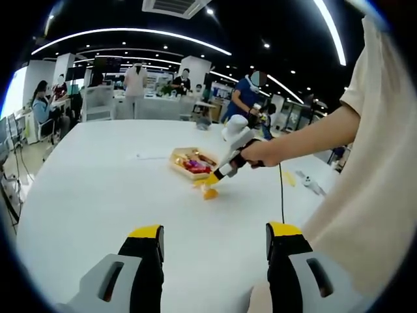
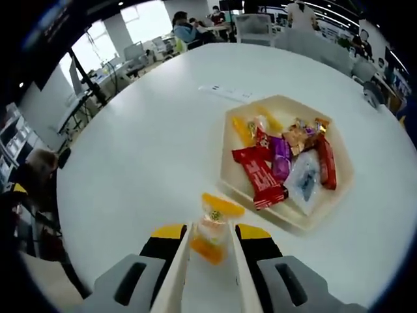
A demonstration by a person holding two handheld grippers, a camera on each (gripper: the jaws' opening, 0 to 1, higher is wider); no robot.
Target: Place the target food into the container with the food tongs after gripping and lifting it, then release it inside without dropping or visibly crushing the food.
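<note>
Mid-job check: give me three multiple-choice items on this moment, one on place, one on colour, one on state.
1. Where is the orange-wrapped snack?
A. Lying in the tray
B. Between the tongs, short of the tray
C. On the floor

2. What colour are the tool tips?
A. Yellow
B. Blue
C. Green

3. How does the left tool stand?
A. Shut on a snack
B. Shut on tongs
C. Open, holding nothing

Key: B, the tongs in the right tool pinch it over the white table, near the tray; A, the tips show yellow in both views; C, its jaws stand apart over bare table.
</note>
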